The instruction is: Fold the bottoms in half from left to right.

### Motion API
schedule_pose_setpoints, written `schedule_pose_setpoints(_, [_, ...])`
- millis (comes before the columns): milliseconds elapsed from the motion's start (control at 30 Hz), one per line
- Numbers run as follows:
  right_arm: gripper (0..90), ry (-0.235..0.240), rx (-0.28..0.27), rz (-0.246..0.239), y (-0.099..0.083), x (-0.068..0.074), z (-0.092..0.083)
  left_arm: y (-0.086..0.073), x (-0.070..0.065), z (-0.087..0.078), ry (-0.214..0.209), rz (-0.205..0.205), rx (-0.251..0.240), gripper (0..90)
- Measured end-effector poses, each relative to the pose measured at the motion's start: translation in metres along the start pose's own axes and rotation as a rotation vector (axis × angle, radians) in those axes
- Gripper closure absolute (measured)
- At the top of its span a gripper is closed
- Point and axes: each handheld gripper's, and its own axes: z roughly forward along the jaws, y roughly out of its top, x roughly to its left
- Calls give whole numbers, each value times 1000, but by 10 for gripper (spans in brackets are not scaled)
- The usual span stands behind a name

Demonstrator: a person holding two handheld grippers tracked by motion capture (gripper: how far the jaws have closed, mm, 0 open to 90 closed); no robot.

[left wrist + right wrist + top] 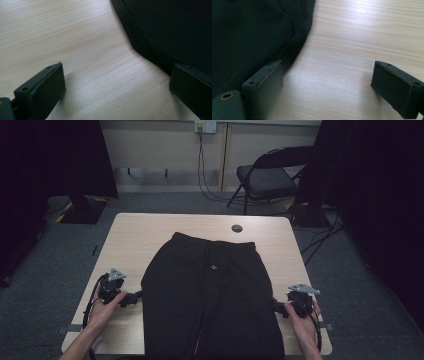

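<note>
Both grippers, left (134,298) and right (276,306), rest wide and empty at the sides of the black trousers (210,295) on the table (135,235).

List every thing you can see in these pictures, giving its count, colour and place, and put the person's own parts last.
Table: one, light wood, centre of the room.
Trousers: one pair, black, flat on the table, waistband at the far end.
Cap: one, dark and round, in the table's far edge.
Chair: one, black, folding, beyond the table at right.
Left gripper: one, black, at the trousers' left edge, jaws open.
Right gripper: one, black, at the right edge, jaws open.
Hands: two, holding the grippers.
</note>
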Motion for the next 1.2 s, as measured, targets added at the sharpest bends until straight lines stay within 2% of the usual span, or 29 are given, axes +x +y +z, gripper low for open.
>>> schedule_pose_setpoints(33, [95, 1, 0, 1, 0, 0, 0, 0, 1, -1, -3, 16, 6, 0])
schedule_pose_setpoints(100, [96, 2, 2, 1, 0, 0, -1, 1, 1, -3, -6, 19, 25, 12])
schedule_pose_setpoints(233, [97, 2, 7, -4, 0, 0, -1, 2, 2, -8, 3, 7, 49, 66])
schedule_pose_setpoints(267, [112, 5, 7, -3, 1, 0, -1, 2, 2, -9, 3, 4, 54, 115])
schedule_pose_setpoints(333, [144, 4, 17, -3, 3, 0, -3, 2, 4, -13, 3, -18, 61, 167])
schedule_pose_setpoints(400, [136, 4, 6, -12, 6, 2, -8, 3, 8, -15, -33, -69, 59, 168])
schedule_pose_setpoints(467, [173, 14, -36, -15, 12, 6, -16, 6, 11, -19, -55, -116, 53, 189])
schedule_pose_setpoints(500, [179, 13, -47, -28, 15, 9, -20, 8, 11, -21, -62, -117, 51, 192])
schedule_pose_setpoints(533, [180, 12, -61, -40, 18, 14, -24, 11, 10, -25, -45, -91, 54, 215])
schedule_pose_setpoints(567, [186, 31, -81, -57, 21, 20, -29, 13, 8, -27, -27, -69, 49, 247])
schedule_pose_setpoints(600, [204, 46, -86, -69, 23, 25, -31, 13, 8, -27, -27, -69, 49, 256])
schedule_pose_setpoints(633, [222, 63, -100, -78, 26, 34, -33, 19, 3, -30, -59, -55, 32, 264])
schedule_pose_setpoints(667, [231, 79, -104, -89, 28, 39, -33, 23, -1, -30, -103, -62, 23, 275])
schedule_pose_setpoints(700, [248, 87, -112, -116, 31, 49, -32, 26, -6, -29, -109, -50, 9, 291])
schedule_pose_setpoints(767, [267, 120, -121, -147, 36, 62, -27, 31, -18, -27, -108, 25, -2, 339])
schedule_pose_setpoints(800, [267, 120, -121, -147, 36, 62, -27, 31, -18, -27, -108, 25, -2, 363])
schedule_pose_setpoints(833, [296, 172, -83, -182, 39, 78, -18, 34, -30, -19, -153, 78, 12, 380])
schedule_pose_setpoints(867, [303, 199, -59, -192, 40, 83, -13, 34, -34, -16, -169, 106, 21, 383])
schedule_pose_setpoints(933, [310, 221, -14, -217, 38, 91, -4, 32, -43, -8, -190, 167, 53, 404])
schedule_pose_setpoints(967, [305, 222, 7, -229, 36, 92, 0, 31, -45, -5, -197, 193, 85, 406])
schedule_pose_setpoints(1033, [289, 227, 36, -235, 32, 91, 6, 27, -48, -1, -217, 208, 111, 409])
schedule_pose_setpoints(1067, [289, 227, 36, -235, 32, 91, 6, 27, -48, -1, -217, 208, 111, 407])
schedule_pose_setpoints(1100, [265, 220, 66, -220, 30, 87, 11, 23, -51, -1, -207, 223, 84, 405])
schedule_pose_setpoints(1133, [252, 222, 81, -217, 29, 85, 13, 22, -52, -2, -199, 225, 79, 405])
schedule_pose_setpoints(1200, [251, 221, 69, -211, 28, 81, 14, 21, -55, -2, -209, 234, 80, 406])
